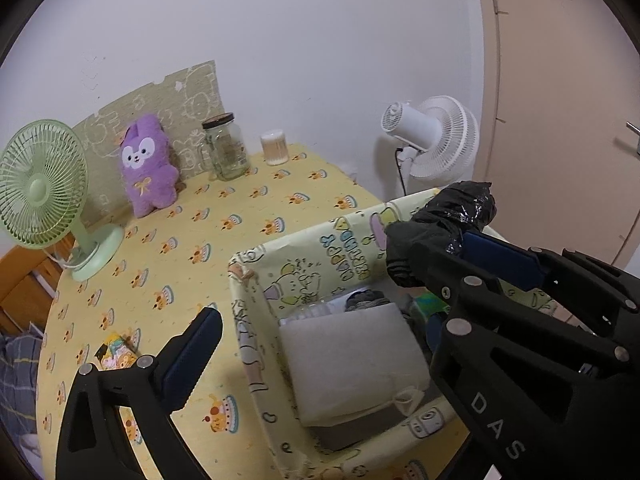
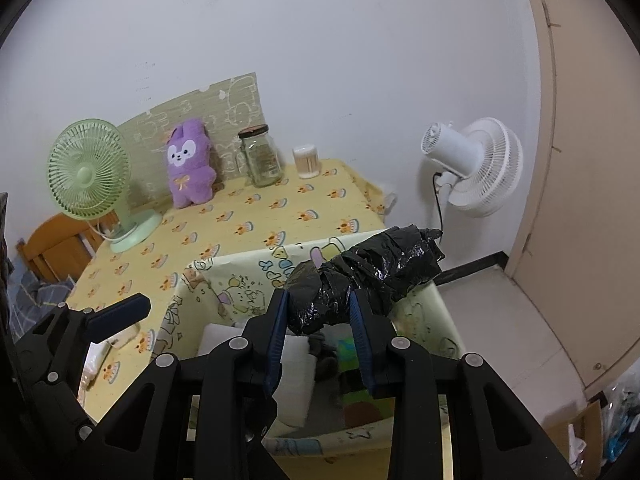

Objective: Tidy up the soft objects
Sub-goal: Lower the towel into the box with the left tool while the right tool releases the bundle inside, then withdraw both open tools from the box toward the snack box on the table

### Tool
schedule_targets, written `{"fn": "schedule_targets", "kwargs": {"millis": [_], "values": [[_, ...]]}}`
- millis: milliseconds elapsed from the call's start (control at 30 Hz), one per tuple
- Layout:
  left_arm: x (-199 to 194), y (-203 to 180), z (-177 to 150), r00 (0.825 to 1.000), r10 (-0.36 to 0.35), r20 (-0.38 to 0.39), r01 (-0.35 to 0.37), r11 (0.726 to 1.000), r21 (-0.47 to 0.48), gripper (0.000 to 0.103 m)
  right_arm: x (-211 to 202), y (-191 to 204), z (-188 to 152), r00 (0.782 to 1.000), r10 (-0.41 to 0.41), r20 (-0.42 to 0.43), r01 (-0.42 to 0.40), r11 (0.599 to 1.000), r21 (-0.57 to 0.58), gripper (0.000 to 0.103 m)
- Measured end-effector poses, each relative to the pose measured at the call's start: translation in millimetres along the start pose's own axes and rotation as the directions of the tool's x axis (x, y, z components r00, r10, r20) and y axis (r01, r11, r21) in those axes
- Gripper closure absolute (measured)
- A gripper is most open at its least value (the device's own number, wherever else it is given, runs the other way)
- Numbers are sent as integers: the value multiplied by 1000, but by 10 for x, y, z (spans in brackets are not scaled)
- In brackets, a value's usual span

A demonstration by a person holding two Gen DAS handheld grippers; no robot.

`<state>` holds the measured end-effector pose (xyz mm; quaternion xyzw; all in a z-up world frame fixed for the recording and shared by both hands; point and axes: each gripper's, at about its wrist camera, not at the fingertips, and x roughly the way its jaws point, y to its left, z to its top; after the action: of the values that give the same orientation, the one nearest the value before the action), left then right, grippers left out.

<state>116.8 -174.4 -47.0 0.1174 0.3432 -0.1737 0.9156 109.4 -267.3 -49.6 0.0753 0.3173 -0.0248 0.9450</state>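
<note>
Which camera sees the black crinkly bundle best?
The right wrist view: the black bundle sits centred, pinched by the right gripper over the storage box. The left wrist view shows it from the side, partly hidden.

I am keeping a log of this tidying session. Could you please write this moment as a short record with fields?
held item: black plastic bundle, clamped in the right gripper above the storage box
left gripper: open, holding nothing, beside the box
storage box: cartoon-print fabric, open top, on the table
box contents: folded grey cloth, plus other folded items, partly hidden
table cover: yellow cake-print tablecloth
back of table: purple plush bunny, glass jar, green desk fan
</note>
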Motion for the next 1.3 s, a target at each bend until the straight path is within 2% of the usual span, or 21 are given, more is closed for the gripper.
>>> {"fn": "schedule_targets", "kwargs": {"millis": [67,167,200,400,1033,1300], "values": [[9,29,-3,1000,5,-3,-5,1000,-2,0,19,21,-3,1000,9,-8,-9,1000,-1,62],[7,50,-10,1000,2,-1,-2,1000,-7,0,17,44,-4,1000,2,4,-2,1000,-1,31],[3,56,-9,1000,5,1,-5,1000,-8,0,12,50,-2,1000,-8,13,8,1000,-1,26],[-9,78,-7,1000,1,2,-1,1000,-14,0,-8,69,4,1000,-20,-4,20,1000,2,25],[-342,262,-74,997,12,73,-8,999,-51,0,-275,338,24,998,-45,35,45,999,-20,19],[-577,397,-121,993,22,116,-15,998,-66,0,-460,518,38,996,-48,69,50,998,-30,11]]}}
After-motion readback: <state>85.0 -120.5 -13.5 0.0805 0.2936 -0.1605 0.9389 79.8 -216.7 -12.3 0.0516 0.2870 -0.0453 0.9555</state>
